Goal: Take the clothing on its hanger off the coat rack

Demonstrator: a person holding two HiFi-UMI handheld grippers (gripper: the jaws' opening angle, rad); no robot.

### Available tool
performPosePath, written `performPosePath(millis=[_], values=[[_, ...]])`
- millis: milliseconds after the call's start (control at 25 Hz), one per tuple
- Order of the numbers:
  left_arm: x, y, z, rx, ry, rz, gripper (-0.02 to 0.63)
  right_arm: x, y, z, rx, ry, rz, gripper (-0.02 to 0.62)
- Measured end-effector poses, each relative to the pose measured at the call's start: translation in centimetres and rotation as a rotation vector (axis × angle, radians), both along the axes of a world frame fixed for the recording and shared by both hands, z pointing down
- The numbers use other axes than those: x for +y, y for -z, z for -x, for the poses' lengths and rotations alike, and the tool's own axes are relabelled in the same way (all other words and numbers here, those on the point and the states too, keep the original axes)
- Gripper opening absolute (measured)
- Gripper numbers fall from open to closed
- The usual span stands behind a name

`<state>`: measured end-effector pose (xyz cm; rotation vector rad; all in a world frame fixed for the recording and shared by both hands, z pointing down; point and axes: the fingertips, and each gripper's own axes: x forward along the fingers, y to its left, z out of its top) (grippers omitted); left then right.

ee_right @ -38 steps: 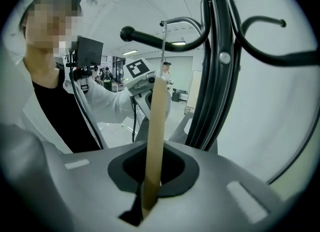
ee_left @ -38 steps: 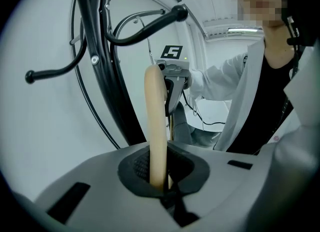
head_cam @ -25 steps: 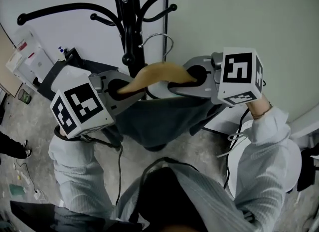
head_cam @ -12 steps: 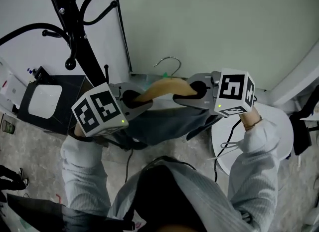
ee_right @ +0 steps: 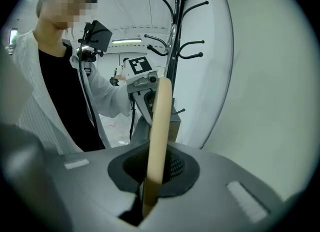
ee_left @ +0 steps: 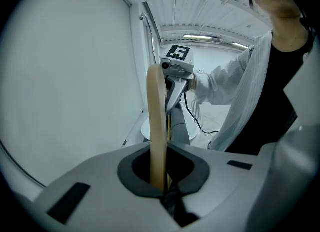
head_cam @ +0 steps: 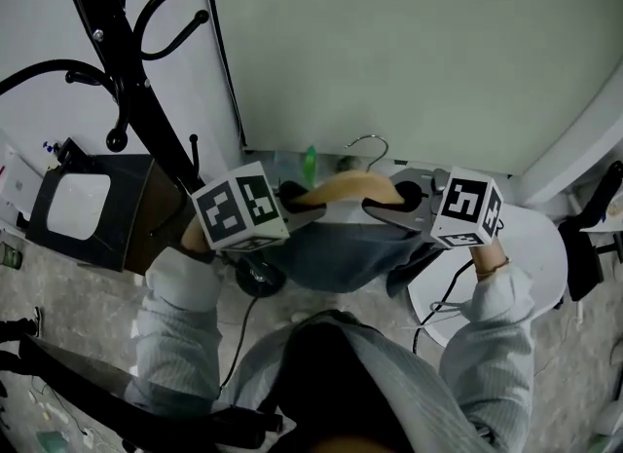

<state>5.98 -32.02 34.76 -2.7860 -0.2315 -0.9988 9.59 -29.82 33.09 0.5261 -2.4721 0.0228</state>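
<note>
A wooden hanger (head_cam: pixel 346 188) with a metal hook (head_cam: pixel 370 143) carries dark grey clothing (head_cam: pixel 341 251) that hangs below it. My left gripper (head_cam: pixel 300 211) is shut on the hanger's left arm and my right gripper (head_cam: pixel 385 206) is shut on its right arm. The hook hangs free in the air, clear of the black coat rack (head_cam: pixel 117 47) at the upper left. In the left gripper view the hanger (ee_left: pixel 157 126) runs up from the closed jaws toward the right gripper (ee_left: pixel 176 65). The right gripper view shows the hanger (ee_right: pixel 160 126), the left gripper (ee_right: pixel 141 74) and the coat rack (ee_right: pixel 175 36) behind.
A black box with a white top (head_cam: pixel 78 203) stands on the floor left of the rack's pole. A white round stand (head_cam: pixel 531 256) sits at the right under my right arm. A green bottle (head_cam: pixel 310 164) stands by the pale wall (head_cam: pixel 409 52). Cables trail on the floor.
Both grippers have carried the hanger and clothing down and to the right, away from the rack. The hook, close by the rack's pole a second ago, now hangs well clear of it.
</note>
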Motion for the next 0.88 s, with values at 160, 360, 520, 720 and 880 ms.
performPosePath(millis=[160, 360, 520, 720, 880], values=[[-0.3, -0.5, -0.4, -0.007, -0.021, -0.001, 0.005, -0.3, -0.6, -0.3, -0.008, -0.021, 0.000, 0.003], [-0.4, -1.0, 0.1, 0.000, -0.033, 0.002, 0.005, -0.4, -1.1, 0.1, 0.003, -0.016, -0.006, 0.003], [-1.2, -2.0, 0.9, -0.006, -0.028, 0.015, 0.005, -1.2, -2.1, 0.9, -0.003, -0.011, -0.001, 0.003], [-1.4, -2.2, 1.5, -0.012, -0.022, 0.021, 0.005, -1.4, -2.3, 1.6, -0.012, 0.001, 0.013, 0.002], [-1.6, -2.2, 2.0, -0.015, -0.015, 0.025, 0.005, -1.7, -2.2, 2.0, -0.010, 0.011, 0.015, 0.002]])
